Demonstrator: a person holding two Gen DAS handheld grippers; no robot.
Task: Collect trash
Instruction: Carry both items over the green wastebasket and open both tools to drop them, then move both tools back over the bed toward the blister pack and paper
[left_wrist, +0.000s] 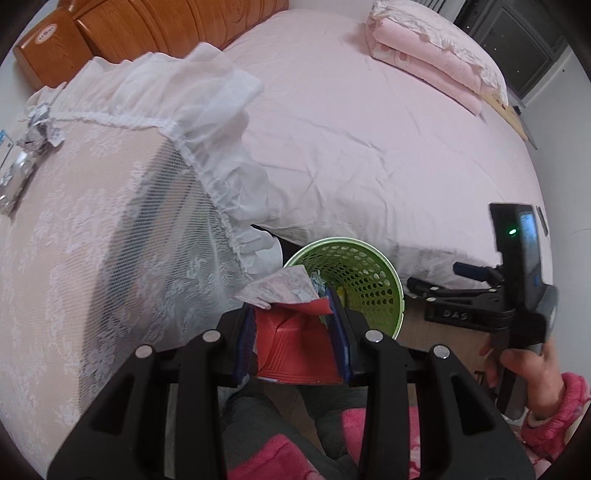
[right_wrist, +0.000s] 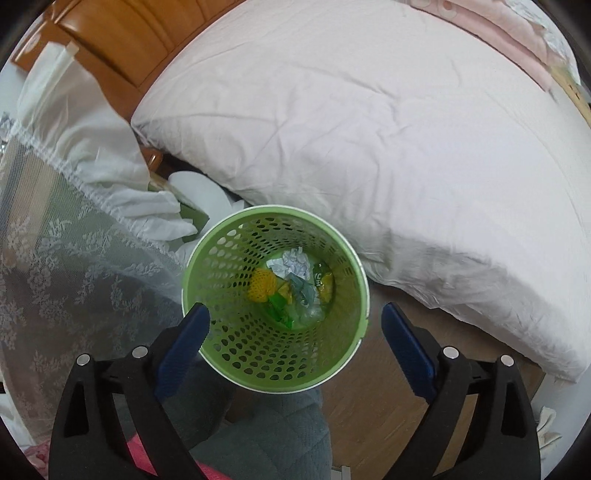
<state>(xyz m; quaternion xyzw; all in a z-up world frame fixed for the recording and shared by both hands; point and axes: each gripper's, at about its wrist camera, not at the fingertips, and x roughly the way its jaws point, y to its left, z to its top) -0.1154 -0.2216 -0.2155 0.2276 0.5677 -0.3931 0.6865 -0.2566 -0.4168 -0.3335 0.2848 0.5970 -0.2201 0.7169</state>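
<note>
My left gripper (left_wrist: 293, 314) is shut on a red flattened carton (left_wrist: 295, 347) with a pale printed flap, held just before the rim of the green perforated bin (left_wrist: 364, 280). In the right wrist view the green bin (right_wrist: 221, 332) sits straight below, holding crumpled white paper (right_wrist: 291, 262), a yellow net (right_wrist: 262, 284) and green wrappers (right_wrist: 284, 310). My right gripper (right_wrist: 295, 314) is open and empty above the bin's mouth; it also shows in the left wrist view (left_wrist: 461, 291), to the right of the bin.
A lace-covered nightstand (left_wrist: 74, 240) at left carries crumpled paper (left_wrist: 38, 125) and a foil wrapper (left_wrist: 14, 181). The pink bed (left_wrist: 369, 147) with folded quilts (left_wrist: 436, 59) fills the back. Wooden floor (right_wrist: 388, 387) lies beside the bin. My legs are below.
</note>
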